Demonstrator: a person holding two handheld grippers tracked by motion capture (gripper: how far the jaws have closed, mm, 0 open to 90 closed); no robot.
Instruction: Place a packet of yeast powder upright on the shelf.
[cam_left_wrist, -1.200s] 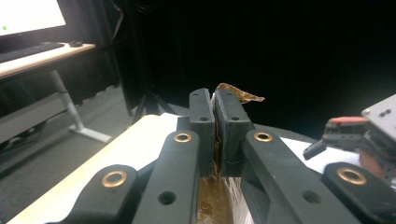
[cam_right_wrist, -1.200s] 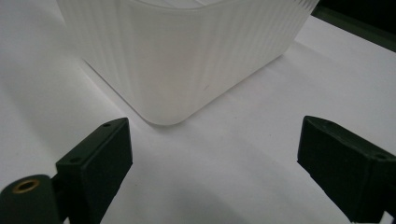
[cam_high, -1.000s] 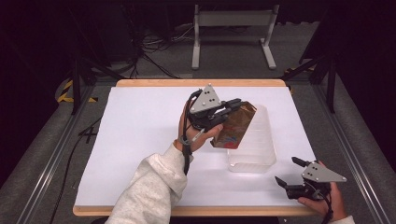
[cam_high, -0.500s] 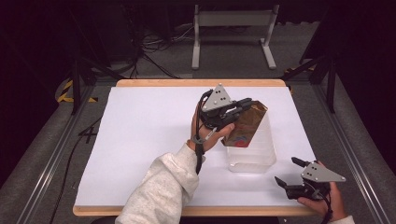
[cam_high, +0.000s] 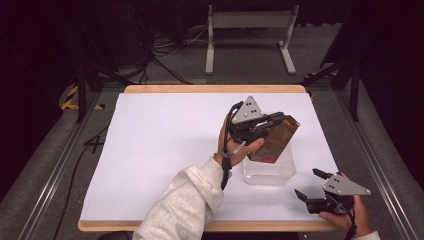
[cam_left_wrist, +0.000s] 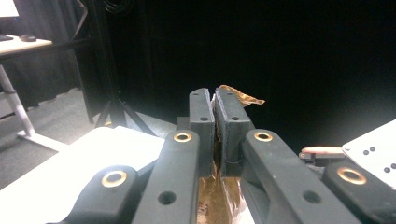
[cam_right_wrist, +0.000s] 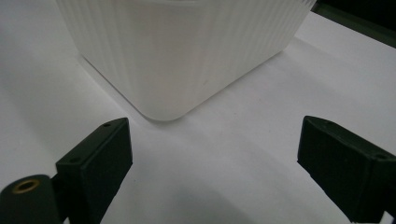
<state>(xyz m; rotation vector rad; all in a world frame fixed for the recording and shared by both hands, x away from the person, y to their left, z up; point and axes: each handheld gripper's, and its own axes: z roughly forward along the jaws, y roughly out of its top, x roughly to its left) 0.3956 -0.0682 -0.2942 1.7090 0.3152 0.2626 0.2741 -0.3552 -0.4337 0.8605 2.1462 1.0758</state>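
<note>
Now | left hand-held gripper (cam_high: 280, 120) clamps brown packet (cam_high: 276, 141), label unreadable | right hand-held gripper (cam_high: 310, 186) wide, empty

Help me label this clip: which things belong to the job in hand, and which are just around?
In the job: brown packet, left gripper shut on it, clear tub, open right gripper.
Just around: white table, metal stand, floor cables.
</note>
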